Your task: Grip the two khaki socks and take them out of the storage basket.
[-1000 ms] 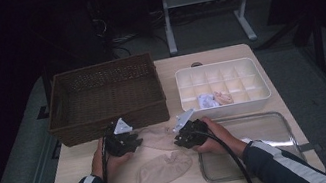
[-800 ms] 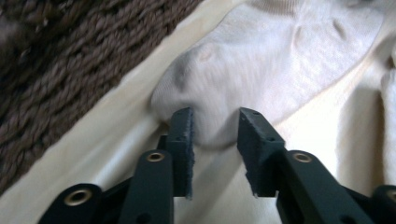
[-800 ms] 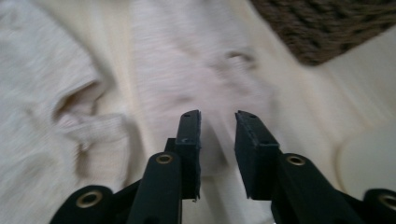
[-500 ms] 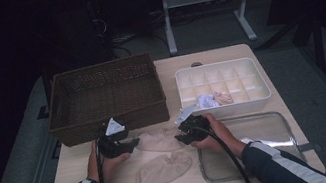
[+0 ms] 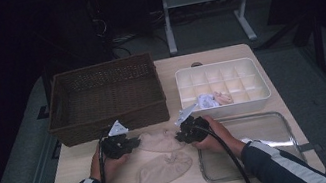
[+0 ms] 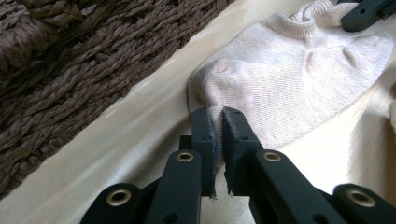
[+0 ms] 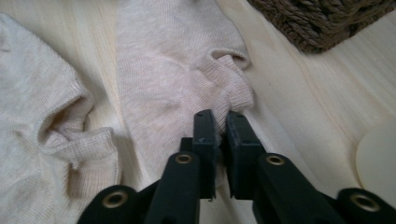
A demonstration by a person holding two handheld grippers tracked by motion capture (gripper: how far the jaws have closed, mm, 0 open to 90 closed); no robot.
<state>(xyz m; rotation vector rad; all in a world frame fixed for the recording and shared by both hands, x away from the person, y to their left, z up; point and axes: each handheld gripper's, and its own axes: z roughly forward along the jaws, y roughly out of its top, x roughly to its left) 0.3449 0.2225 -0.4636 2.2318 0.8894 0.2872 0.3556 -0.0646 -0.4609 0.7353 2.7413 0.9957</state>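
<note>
Pinching one beige sock (image 5: 161, 140) from both ends, you hold it flat on the pale wooden table (image 5: 225, 55) just in front of the brown wicker basket (image 5: 106, 96). Your left tongs (image 5: 127, 143) have just been closing and now clamp the fabric at the sock's rounded end, the cloth nipped between the two black jaws in the left gripper view, where the sock (image 6: 299, 79) spreads away from the tongs (image 6: 219, 135) along the basket's woven wall (image 6: 70, 70). Your right tongs (image 5: 184, 133) have likewise just been closing and now grip the ribbed cuff end; in the right gripper view the tongs (image 7: 219, 135) bite the edge of the sock (image 7: 173, 70) beside its opening. A second beige sock (image 5: 163, 170) lies loose on the table nearer to you, just beside the held one and between your forearms; it shows at the left of the right gripper view (image 7: 42, 140). To your right sits a clear shallow tray (image 5: 278, 124), and beyond it a white divided box (image 5: 183, 75) with bundles of pale cloth (image 5: 213, 99) in its front compartments.
</note>
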